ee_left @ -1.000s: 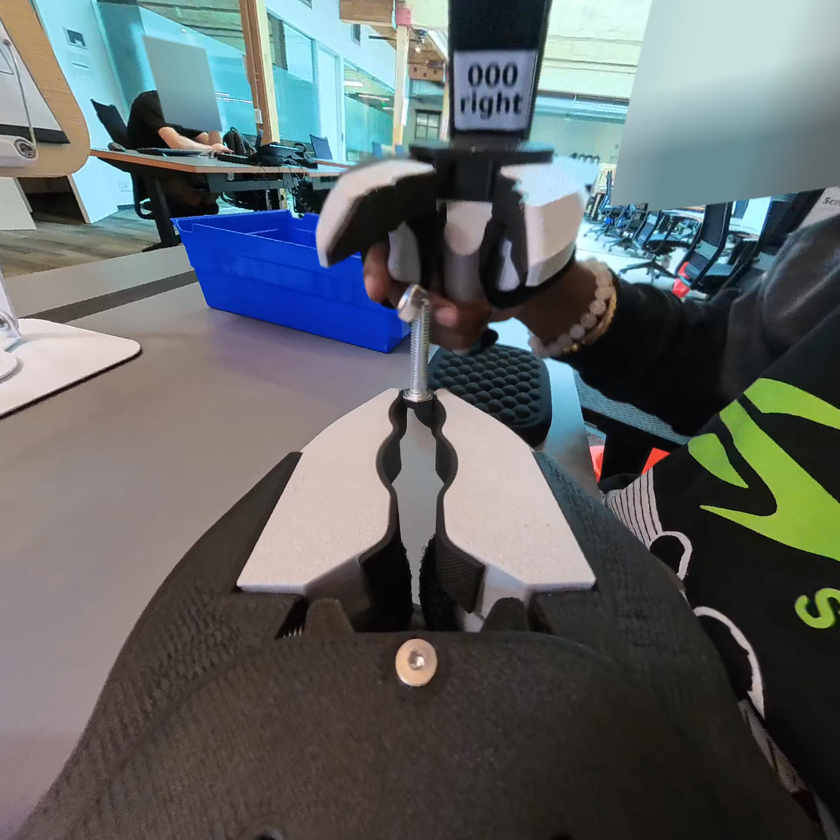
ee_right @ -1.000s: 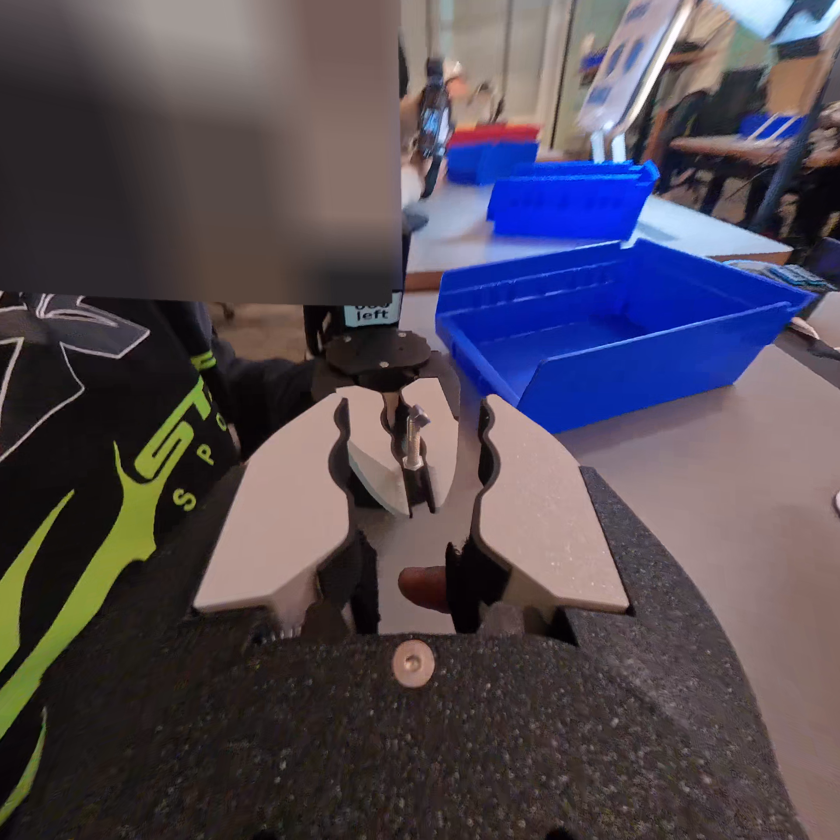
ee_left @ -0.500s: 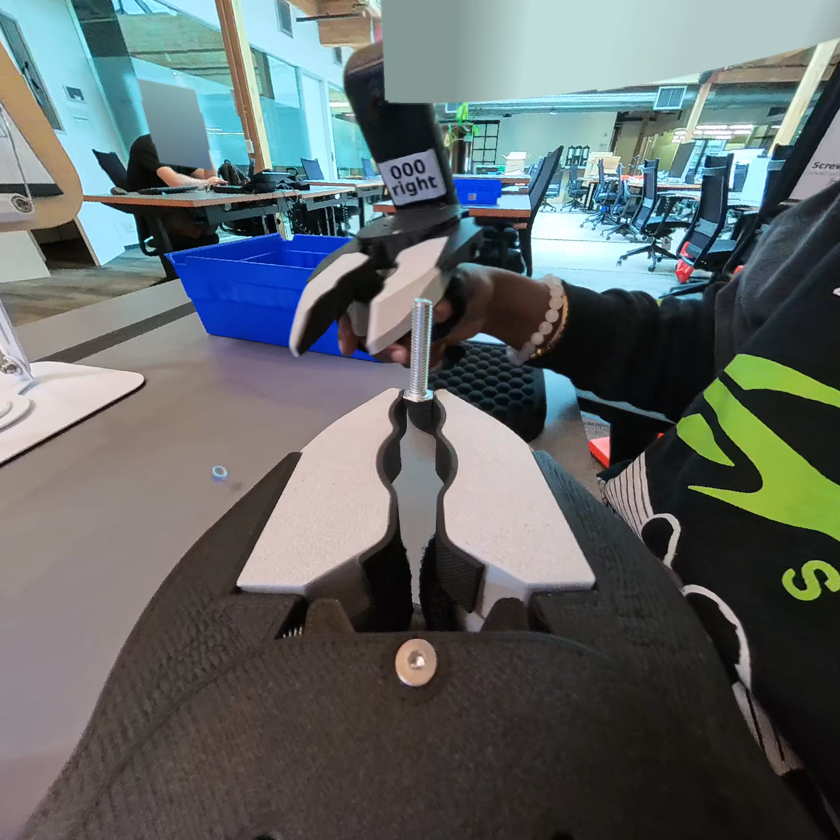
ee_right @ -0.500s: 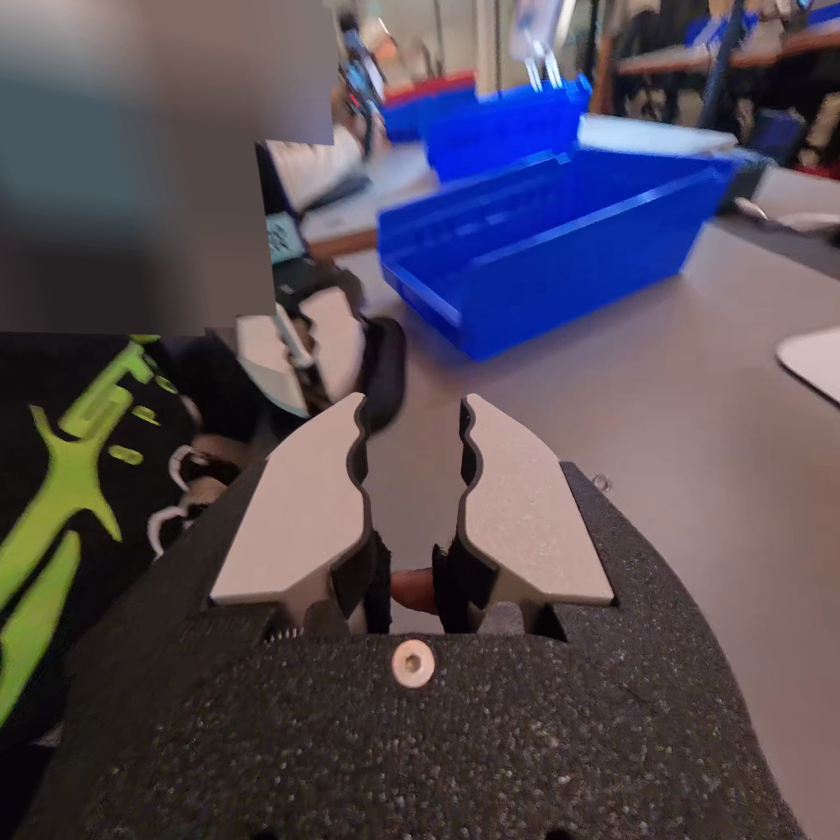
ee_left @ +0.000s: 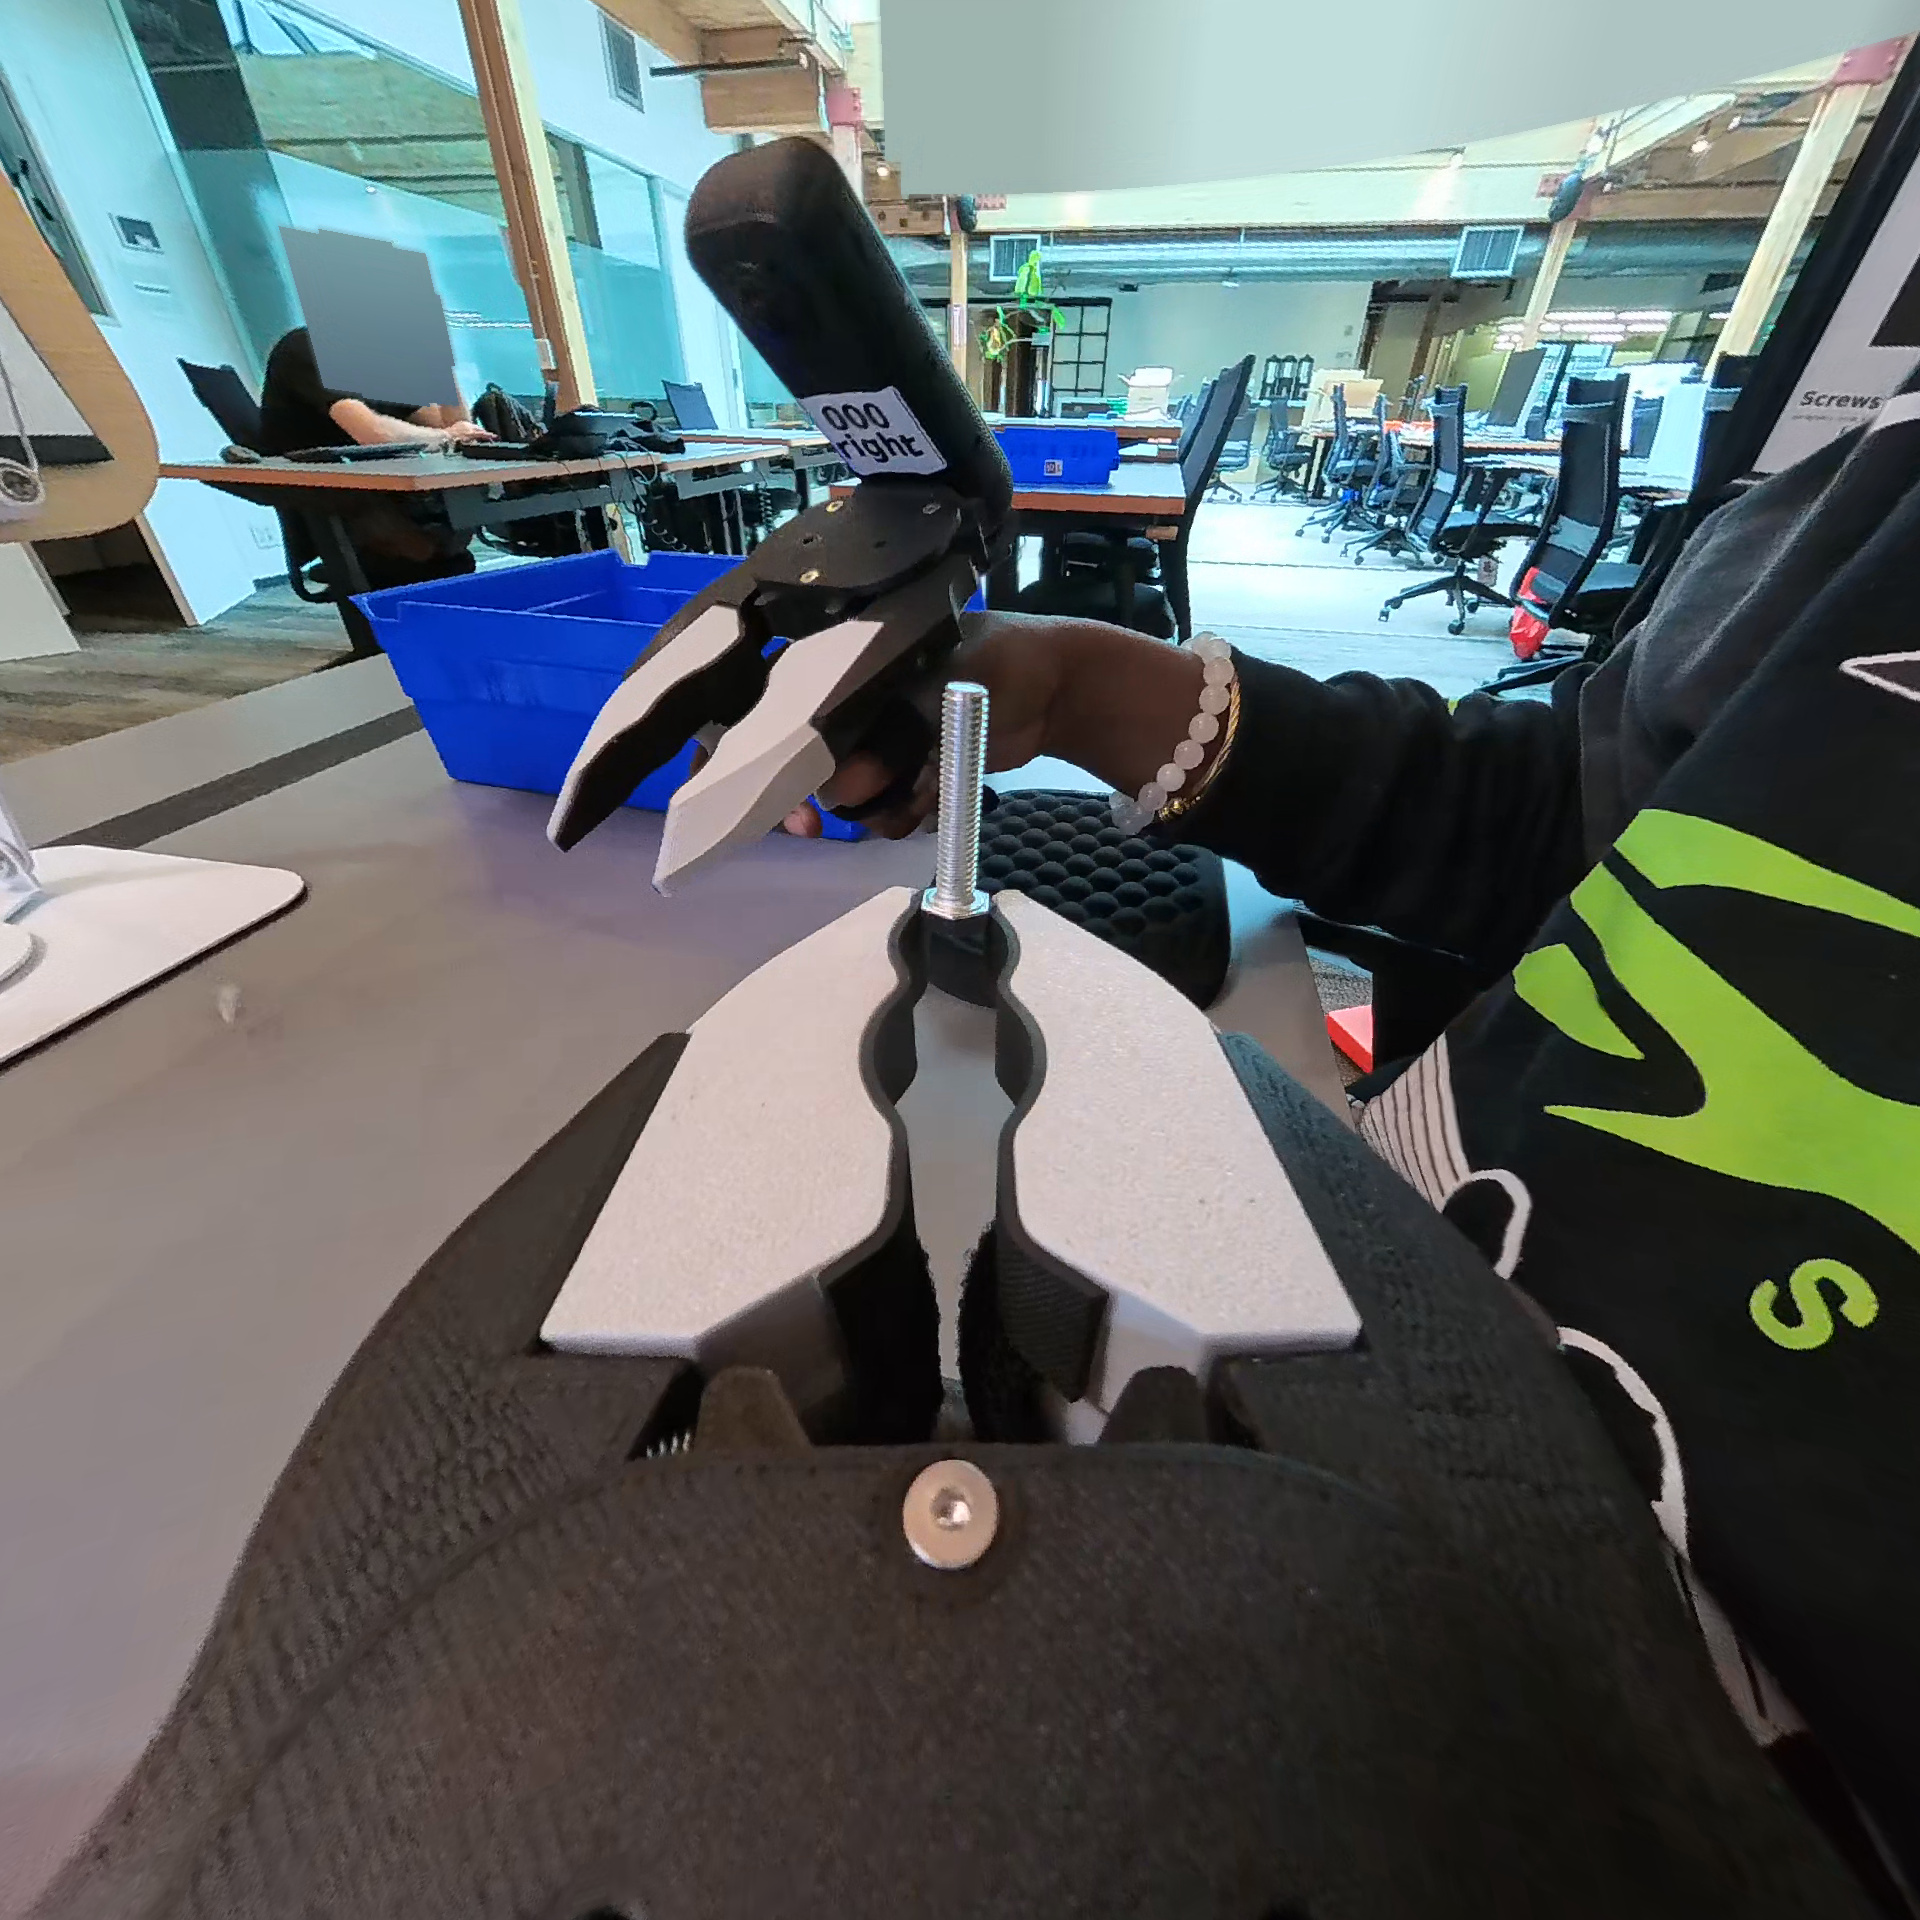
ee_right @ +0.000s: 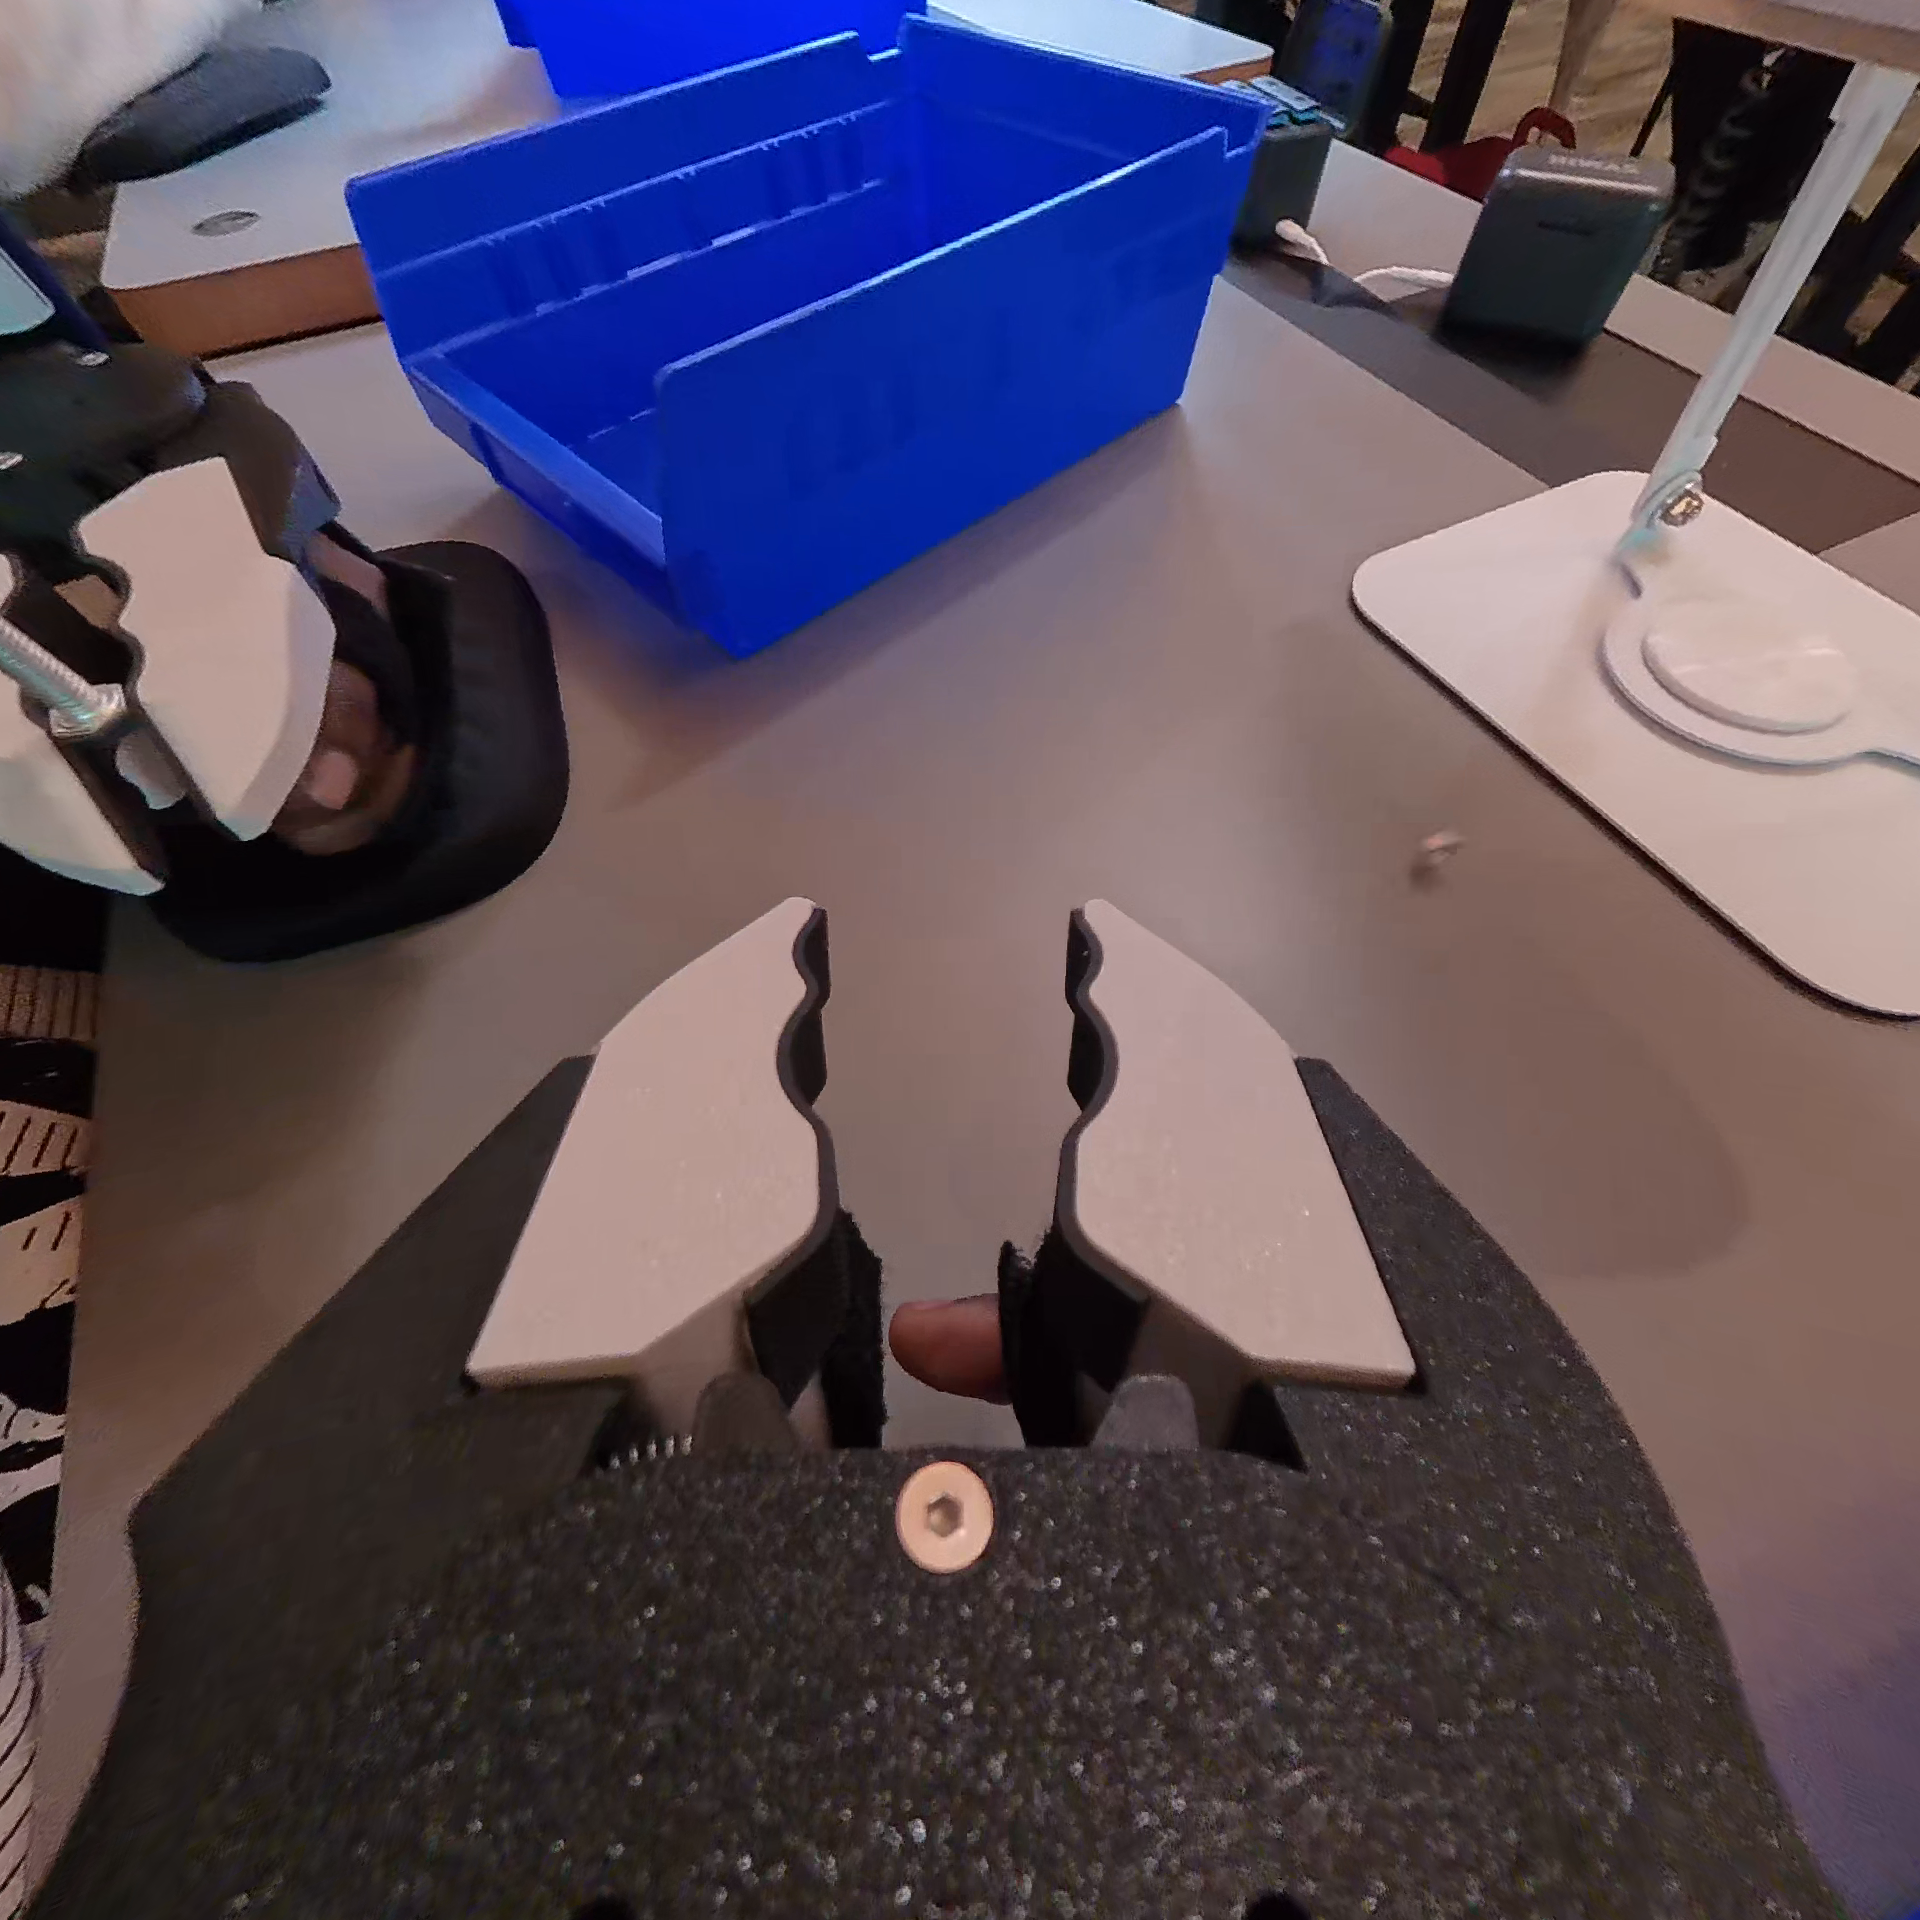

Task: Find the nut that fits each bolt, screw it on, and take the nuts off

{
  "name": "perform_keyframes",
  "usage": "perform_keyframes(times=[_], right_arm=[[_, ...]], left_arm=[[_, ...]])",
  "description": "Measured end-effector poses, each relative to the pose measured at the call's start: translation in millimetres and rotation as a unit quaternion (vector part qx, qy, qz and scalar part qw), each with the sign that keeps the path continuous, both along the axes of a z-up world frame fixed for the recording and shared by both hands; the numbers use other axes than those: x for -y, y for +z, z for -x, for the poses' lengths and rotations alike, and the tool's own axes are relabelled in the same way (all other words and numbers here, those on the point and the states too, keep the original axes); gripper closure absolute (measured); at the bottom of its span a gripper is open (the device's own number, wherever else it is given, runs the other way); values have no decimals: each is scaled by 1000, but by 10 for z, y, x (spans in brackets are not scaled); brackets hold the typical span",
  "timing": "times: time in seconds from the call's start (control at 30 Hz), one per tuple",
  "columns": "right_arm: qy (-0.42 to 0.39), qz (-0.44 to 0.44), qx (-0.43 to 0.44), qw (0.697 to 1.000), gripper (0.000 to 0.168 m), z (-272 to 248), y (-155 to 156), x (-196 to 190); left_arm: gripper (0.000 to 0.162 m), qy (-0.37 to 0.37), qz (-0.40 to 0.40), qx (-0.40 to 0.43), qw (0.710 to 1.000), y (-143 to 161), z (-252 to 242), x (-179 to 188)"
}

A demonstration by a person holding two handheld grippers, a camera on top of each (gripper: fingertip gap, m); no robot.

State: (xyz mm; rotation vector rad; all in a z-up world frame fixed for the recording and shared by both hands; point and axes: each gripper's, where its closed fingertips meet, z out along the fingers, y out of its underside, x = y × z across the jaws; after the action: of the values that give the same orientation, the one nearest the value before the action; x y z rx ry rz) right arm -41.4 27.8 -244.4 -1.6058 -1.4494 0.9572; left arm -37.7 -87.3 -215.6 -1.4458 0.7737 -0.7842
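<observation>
My left gripper (ee_left: 956,935) is shut on the head of a silver bolt (ee_left: 961,790), which stands upright with its thread bare. In the right wrist view this gripper (ee_right: 94,717) and bolt (ee_right: 47,681) show at the left edge. My right gripper (ee_right: 948,925) is open and empty, tilted down over the grey table (ee_right: 1039,748). In the left wrist view the right gripper (ee_left: 686,831) hangs left of the bolt, apart from it. A small silver nut (ee_right: 1437,854) lies on the table ahead and to the right of it, blurred in the left wrist view (ee_left: 227,1003).
A blue bin (ee_right: 810,343) stands at the back of the table. A white stand base (ee_right: 1662,707) lies at the right, close to the nut. A black honeycomb pad (ee_left: 1101,883) lies under the left gripper's side. A person's sleeve and torso fill the left wrist view's right side.
The nut that sat on the bolt's tip is off and now lies on the table. My right gripper has swung away from the bolt, down over the table. The left gripper held still.
</observation>
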Motion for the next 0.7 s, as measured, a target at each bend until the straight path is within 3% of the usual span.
perform_keyframes(times=[0.2,0.43,0.7], right_arm=[[-44,0,39,998,124,6,-68,-177],[-149,27,100,983,119,-53,-301,-620],[-253,1,102,962,114,-378,-321,-1097]], left_arm=[[152,1,1,0,1000,-4,0,-4],[152,1,0,1,1000,1,4,-3],[152,1,-2,-3,1000,-4,-4,0]])
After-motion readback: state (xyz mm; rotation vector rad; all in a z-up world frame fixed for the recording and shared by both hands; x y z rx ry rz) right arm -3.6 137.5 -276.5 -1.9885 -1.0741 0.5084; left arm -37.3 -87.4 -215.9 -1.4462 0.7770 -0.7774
